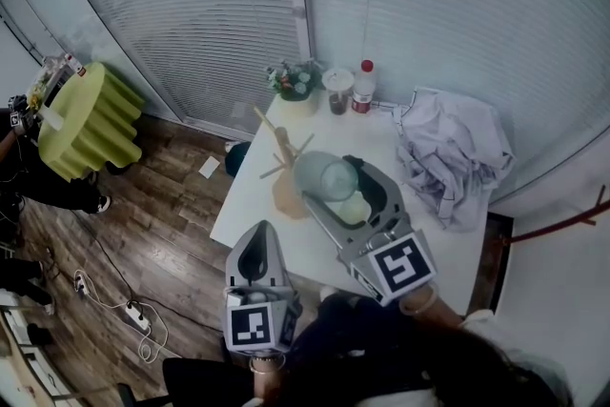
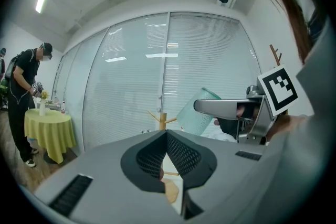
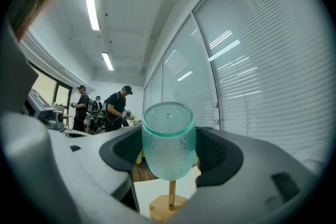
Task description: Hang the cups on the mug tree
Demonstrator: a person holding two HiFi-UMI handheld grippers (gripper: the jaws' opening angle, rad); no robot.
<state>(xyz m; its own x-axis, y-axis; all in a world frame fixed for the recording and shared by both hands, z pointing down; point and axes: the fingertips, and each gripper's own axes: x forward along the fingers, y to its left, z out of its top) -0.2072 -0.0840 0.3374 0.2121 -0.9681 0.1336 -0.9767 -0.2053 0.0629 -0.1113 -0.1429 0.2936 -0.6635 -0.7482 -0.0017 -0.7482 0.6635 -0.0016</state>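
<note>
A wooden mug tree stands on the white table, its pegs bare. My right gripper is shut on a see-through teal cup, held upside down close above and to the right of the tree. In the right gripper view the teal cup fills the gap between the jaws of the right gripper, with the tree's base below. My left gripper hovers at the table's near edge, shut and empty. In the left gripper view, past the left gripper, the tree and the cup are visible.
A crumpled white cloth covers the table's right side. At the far edge stand a red-capped bottle, a lidded drink cup and a small plant. A round yellow-green table and people stand to the left.
</note>
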